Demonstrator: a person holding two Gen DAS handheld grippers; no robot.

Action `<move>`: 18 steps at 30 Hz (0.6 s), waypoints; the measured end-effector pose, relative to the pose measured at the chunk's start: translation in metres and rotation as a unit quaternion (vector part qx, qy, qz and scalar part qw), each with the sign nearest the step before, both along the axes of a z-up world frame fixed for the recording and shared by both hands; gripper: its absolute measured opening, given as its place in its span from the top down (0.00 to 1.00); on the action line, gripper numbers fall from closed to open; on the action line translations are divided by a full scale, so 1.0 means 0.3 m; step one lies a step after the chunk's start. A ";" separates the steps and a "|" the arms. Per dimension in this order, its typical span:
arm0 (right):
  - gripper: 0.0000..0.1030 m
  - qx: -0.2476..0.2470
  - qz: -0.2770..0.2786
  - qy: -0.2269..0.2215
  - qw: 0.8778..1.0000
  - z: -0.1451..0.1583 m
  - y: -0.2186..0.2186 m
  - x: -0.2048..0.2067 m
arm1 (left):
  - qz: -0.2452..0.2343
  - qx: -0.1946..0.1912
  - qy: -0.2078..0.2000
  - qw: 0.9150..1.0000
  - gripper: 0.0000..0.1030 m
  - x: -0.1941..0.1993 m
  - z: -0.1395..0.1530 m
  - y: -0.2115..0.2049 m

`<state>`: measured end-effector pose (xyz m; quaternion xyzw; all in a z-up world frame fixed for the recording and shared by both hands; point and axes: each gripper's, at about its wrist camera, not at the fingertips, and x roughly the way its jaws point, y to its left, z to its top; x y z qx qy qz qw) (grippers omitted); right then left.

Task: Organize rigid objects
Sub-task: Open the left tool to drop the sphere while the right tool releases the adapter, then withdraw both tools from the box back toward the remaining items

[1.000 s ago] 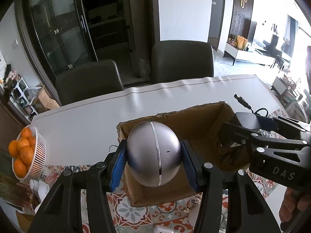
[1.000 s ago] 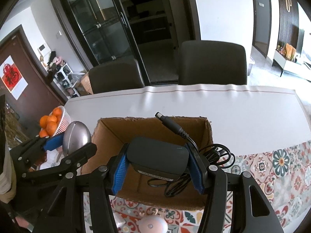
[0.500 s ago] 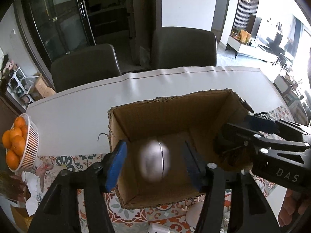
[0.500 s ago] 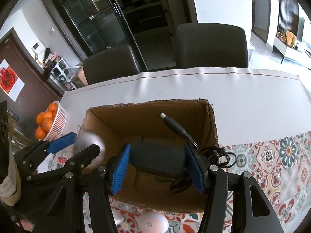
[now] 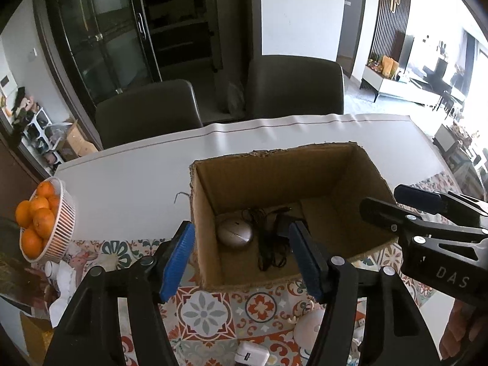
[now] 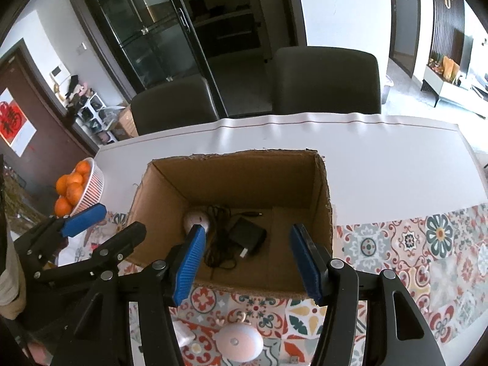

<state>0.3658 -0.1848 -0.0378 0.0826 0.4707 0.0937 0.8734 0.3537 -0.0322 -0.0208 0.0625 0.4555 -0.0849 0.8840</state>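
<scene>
ball point(image 6: 195, 218): partly hidden behind a right gripper finger
white charger point(image 5: 251, 354): cut off by bottom edge
hand point(image 5: 463, 332): mostly hidden

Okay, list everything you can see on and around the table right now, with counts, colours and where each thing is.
cardboard box: one, brown, open, mid-table
silver ball: one, box floor, left
black adapter: one, with cord, beside the ball in the box
oranges: several, in white basket, table's left edge
white round gadget: one, patterned mat, near edge
white charger: one, mat, near edge
chairs: two, dark, behind table
left gripper: blue pads, open, empty
right gripper: blue pads, open, empty
</scene>
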 end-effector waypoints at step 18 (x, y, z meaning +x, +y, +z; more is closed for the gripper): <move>0.43 -0.020 0.013 -0.015 1.000 0.050 0.043 -0.168 | -0.009 0.023 -0.013 1.000 0.38 -0.185 0.042 0.049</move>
